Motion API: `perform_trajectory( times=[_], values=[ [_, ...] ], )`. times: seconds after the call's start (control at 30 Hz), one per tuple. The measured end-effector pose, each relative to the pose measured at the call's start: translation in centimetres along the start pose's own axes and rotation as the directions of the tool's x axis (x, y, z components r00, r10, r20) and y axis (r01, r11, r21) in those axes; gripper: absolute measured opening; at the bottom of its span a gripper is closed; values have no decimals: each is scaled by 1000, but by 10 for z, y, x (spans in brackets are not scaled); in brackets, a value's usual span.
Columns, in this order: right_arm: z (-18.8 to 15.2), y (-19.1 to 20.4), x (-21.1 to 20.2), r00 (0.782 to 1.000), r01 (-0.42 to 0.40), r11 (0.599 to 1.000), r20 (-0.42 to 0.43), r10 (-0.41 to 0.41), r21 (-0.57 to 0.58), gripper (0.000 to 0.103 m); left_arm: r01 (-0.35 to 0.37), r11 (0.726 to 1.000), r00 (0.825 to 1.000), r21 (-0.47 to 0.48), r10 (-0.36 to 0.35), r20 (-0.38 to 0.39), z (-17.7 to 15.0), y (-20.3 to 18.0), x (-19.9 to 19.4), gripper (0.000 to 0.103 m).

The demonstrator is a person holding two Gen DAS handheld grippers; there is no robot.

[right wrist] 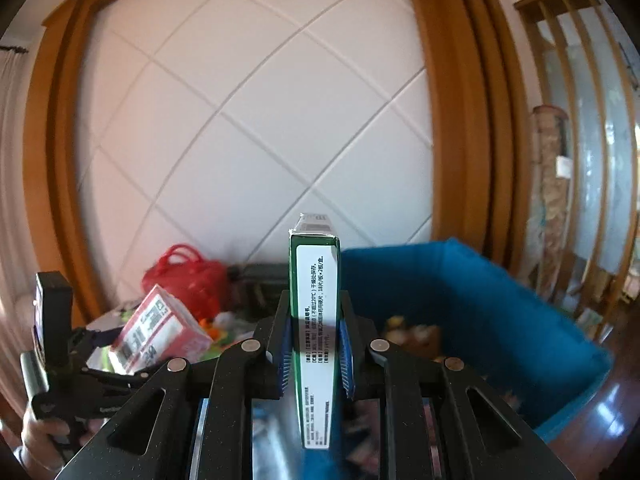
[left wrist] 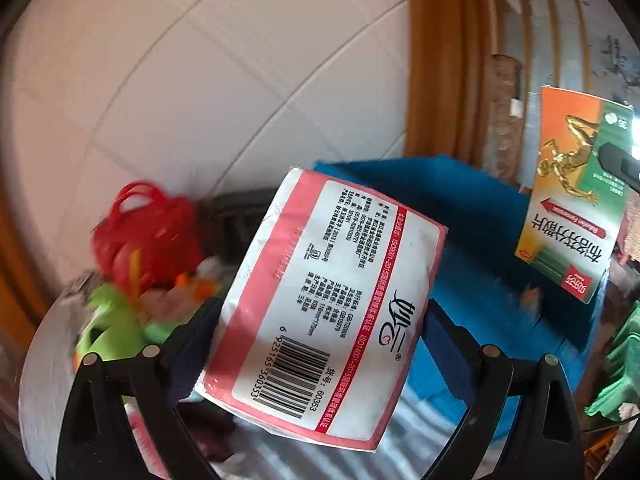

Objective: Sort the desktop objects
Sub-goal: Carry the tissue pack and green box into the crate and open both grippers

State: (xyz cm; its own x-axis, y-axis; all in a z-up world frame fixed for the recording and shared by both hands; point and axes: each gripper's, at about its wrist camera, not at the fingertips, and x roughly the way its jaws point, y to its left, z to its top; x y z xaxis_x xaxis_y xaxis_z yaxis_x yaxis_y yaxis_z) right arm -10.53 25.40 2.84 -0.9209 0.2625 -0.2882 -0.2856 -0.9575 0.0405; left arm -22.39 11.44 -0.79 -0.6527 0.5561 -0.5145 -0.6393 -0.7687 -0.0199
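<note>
My left gripper (left wrist: 320, 320) is shut on a pink-and-white tissue pack (left wrist: 324, 308) with a barcode, held up in the air. The same pack (right wrist: 160, 332) and the left gripper (right wrist: 116, 356) show at the left of the right wrist view. My right gripper (right wrist: 314, 340) is shut on a green medicine box (right wrist: 316, 320), held upright on its narrow edge. That box (left wrist: 572, 200), orange and green with a gold frog, shows at the right of the left wrist view. A blue fabric bin (right wrist: 500, 312) sits ahead to the right, with small items inside.
A red mesh bag (right wrist: 188, 276) and green and orange toys (left wrist: 116, 320) lie on the table to the left. The blue bin (left wrist: 472, 216) stands behind the tissue pack. A white tiled wall with a wooden frame (right wrist: 460, 120) stands behind.
</note>
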Motion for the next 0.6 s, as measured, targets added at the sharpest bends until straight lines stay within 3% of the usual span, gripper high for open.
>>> perform_trajectory(
  times=[0.2, 0.33, 0.43, 0.6],
  values=[
    [40, -72, 32, 996, 63, 998, -61, -63, -14, 19, 70, 997, 997, 33, -69, -28, 64, -68, 54, 97],
    [52, -115, 83, 982, 99, 994, -160, -104, -37, 19, 90, 995, 989, 43, -84, -119, 105, -114, 110, 97],
    [48, -147, 124, 959, 97, 995, -265, -102, -29, 19, 77, 996, 979, 54, -65, -195, 119, -143, 145, 97],
    [23, -191, 188, 890, 164, 985, -422, -174, -61, 19, 68, 995, 945, 69, -42, -325, 116, -177, 203, 97]
  ],
)
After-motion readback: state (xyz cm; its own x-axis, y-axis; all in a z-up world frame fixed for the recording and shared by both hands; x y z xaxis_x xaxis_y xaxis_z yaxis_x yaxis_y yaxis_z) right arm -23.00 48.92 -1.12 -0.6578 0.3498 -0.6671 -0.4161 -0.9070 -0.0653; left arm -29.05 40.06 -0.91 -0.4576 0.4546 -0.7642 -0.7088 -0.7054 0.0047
